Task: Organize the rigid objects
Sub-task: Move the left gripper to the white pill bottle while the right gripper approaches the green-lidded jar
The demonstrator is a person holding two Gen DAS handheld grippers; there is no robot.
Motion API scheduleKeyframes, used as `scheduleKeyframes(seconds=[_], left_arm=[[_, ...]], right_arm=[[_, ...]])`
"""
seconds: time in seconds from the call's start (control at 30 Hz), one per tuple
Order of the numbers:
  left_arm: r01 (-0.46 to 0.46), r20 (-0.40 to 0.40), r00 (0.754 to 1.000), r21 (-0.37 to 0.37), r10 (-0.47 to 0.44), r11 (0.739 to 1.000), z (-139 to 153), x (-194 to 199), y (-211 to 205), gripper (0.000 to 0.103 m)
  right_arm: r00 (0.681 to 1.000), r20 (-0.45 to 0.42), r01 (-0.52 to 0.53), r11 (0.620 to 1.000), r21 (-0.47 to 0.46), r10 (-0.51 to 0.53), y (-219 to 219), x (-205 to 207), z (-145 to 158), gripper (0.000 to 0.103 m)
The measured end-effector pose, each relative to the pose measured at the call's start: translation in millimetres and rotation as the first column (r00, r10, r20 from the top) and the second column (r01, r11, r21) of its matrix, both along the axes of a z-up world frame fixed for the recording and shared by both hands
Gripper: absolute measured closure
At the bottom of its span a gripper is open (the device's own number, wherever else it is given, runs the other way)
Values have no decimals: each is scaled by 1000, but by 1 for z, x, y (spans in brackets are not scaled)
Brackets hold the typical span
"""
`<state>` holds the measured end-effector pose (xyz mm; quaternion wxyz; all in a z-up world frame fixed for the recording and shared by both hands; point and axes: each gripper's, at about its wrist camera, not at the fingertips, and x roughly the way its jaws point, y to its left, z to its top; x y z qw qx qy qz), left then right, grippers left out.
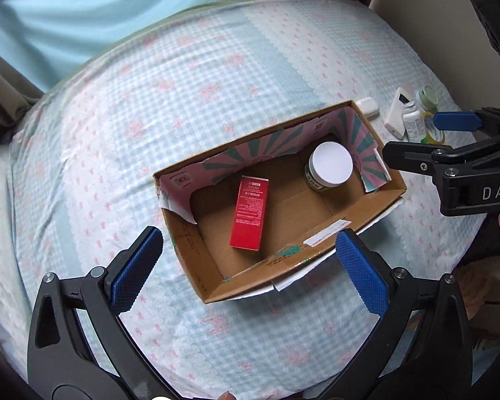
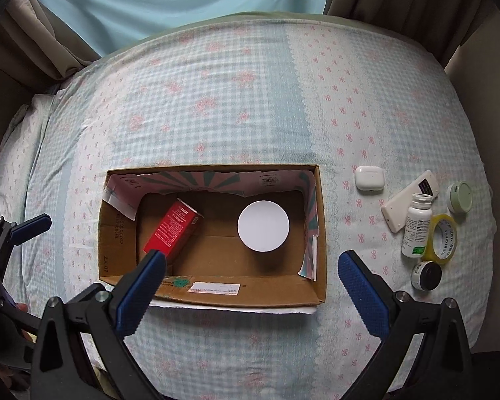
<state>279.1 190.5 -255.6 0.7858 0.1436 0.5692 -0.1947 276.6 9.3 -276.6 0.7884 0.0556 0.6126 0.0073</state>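
Three jars [image 2: 263, 226], one red box [image 2: 172, 232], one bottle [image 2: 415, 230], one tape roll [image 2: 444, 238]

- the tape roll [image 2: 444, 238], right of the cardboard box [image 2: 320, 233], reads "made in china" on its inner ring.
- the box's left inner wall carries "zx 07".
- the right gripper [image 1: 416, 143], right of the box, shows "das" on its body.

Two wrist fisheyes looking down on a bed from above

The left wrist view looks down from the near left, over the cardboard box [image 1: 276, 200], with the right gripper [image 1: 413, 140] at its right edge. The right wrist view faces the box [image 2: 213, 233] squarely, the left gripper [image 2: 33, 226] at its left edge; both share box and bedsheet [image 2: 250, 100]
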Motion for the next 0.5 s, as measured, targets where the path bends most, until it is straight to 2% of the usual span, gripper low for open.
scheduleKeyframes(seconds=[0.13,0.27,0.4,0.5], left_arm=[[-4,76,997,-1,5,1000,32,-21,-5,0],[-26,95,995,-54,31,998,54,-38,-12,0],[-26,115,993,-107,38,994,68,-55,-25,0],[-13,147,989,-86,25,996,73,-68,-42,0]], right_arm=[[998,66,11,1000,-23,-9,-5,-26,31,0],[991,133,24,998,-66,-15,-18,-58,61,0],[984,171,63,995,-81,-49,-47,-88,81,0],[977,191,113,991,-76,-96,-77,-109,90,0]])
